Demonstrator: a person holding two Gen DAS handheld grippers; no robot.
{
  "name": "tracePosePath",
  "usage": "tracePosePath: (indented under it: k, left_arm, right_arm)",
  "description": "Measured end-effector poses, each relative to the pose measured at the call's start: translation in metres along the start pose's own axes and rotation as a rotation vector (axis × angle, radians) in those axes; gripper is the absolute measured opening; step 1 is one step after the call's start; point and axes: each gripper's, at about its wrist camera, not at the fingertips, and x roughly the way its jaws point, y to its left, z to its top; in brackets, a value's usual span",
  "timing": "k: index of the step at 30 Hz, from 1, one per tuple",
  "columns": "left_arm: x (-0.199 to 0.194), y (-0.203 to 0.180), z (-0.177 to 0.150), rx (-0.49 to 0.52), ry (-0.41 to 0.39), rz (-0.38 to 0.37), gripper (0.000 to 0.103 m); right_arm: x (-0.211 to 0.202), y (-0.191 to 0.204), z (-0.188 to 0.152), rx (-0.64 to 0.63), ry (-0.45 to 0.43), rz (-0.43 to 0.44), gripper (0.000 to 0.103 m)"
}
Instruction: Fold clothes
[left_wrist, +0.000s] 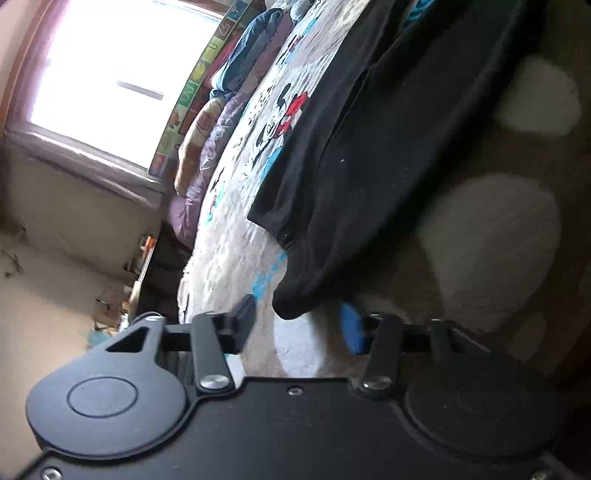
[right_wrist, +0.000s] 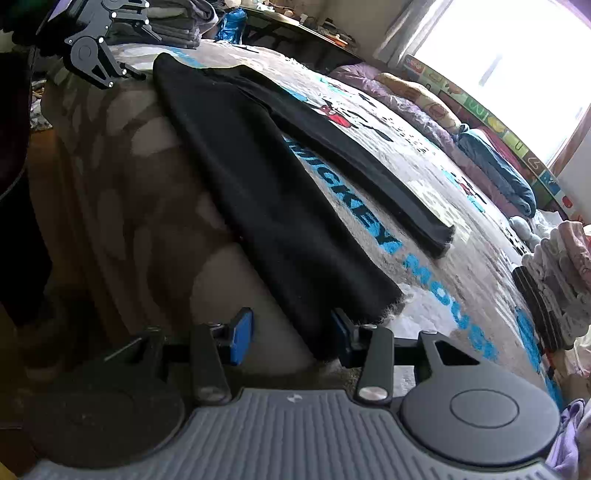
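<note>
A: Left wrist view first. Where is the garment?

B: The black garment (left_wrist: 369, 155) runs from the upper right of the frame down to the lower centre, lying on the Mickey Mouse blanket (left_wrist: 240, 184) of the bed. One rounded corner hangs just above the left tongs (left_wrist: 297, 326). The tongs are spread, one pad either side of that corner, and nothing is pinched.

A: And the right wrist view?

B: Here the black garment (right_wrist: 266, 192) stretches from the upper left to the lower centre, partly folded, with a narrower arm of cloth lying across the blanket (right_wrist: 424, 236) toward the right. Its frayed lower corner sits by the right tongs (right_wrist: 291, 334). They stand apart; the cloth touches the right-hand pad but is not squeezed. The left tongs (right_wrist: 122, 72) hover at the upper left, near the garment's far end.

A: How will it handle?

B: I judge it soft, limp and light, a knit that sags where unsupported. Best taken at both near corners together, pinching through all layers so the fold stays even.
</note>
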Motion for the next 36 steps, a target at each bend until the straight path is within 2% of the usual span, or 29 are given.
tracePosePath:
  k: [1,8,10,12,14,16,18,19,28,33,36]
  left_arm:
    - [0.001,0.000,-0.001,0.010,-0.006,0.001,0.038]
    - [-0.001,0.001,0.000,0.032,-0.043,0.003,0.033]
    - [-0.002,-0.001,0.003,0.025,-0.045,-0.008,0.025]
    - [-0.003,-0.002,0.005,0.007,-0.042,-0.016,0.021]
    - [-0.003,0.004,0.006,-0.047,-0.032,-0.028,0.019]
    - [-0.005,0.012,0.009,-0.112,-0.038,-0.038,0.016]
    - [-0.009,0.020,0.009,-0.173,-0.058,-0.048,0.015]
    - [-0.011,0.024,0.010,-0.204,-0.068,-0.053,0.015]
    - [0.000,0.073,0.025,-0.531,-0.137,-0.070,0.013]
    - [0.023,0.093,0.045,-0.617,-0.143,-0.091,0.012]
    - [0.040,0.098,0.055,-0.660,-0.129,-0.141,0.011]
  right_arm:
    - [0.001,0.000,0.000,-0.002,-0.003,-0.002,0.045]
    - [-0.006,0.002,0.000,-0.025,-0.025,-0.036,0.045]
    - [-0.006,0.002,-0.001,-0.028,-0.026,-0.040,0.044]
    - [-0.004,0.001,-0.003,-0.029,-0.019,-0.035,0.039]
    - [-0.003,0.000,-0.003,-0.029,-0.024,-0.036,0.035]
    - [-0.005,-0.004,-0.003,-0.017,-0.034,-0.036,0.019]
    - [-0.007,-0.009,-0.003,0.007,-0.046,-0.033,0.009]
    - [-0.009,-0.011,-0.002,0.018,-0.054,-0.032,0.007]
    - [-0.030,-0.055,0.008,0.184,-0.196,-0.027,0.005]
    - [-0.025,-0.102,0.016,0.338,-0.253,0.010,0.005]
    - [-0.015,-0.126,0.023,0.368,-0.266,0.020,0.005]
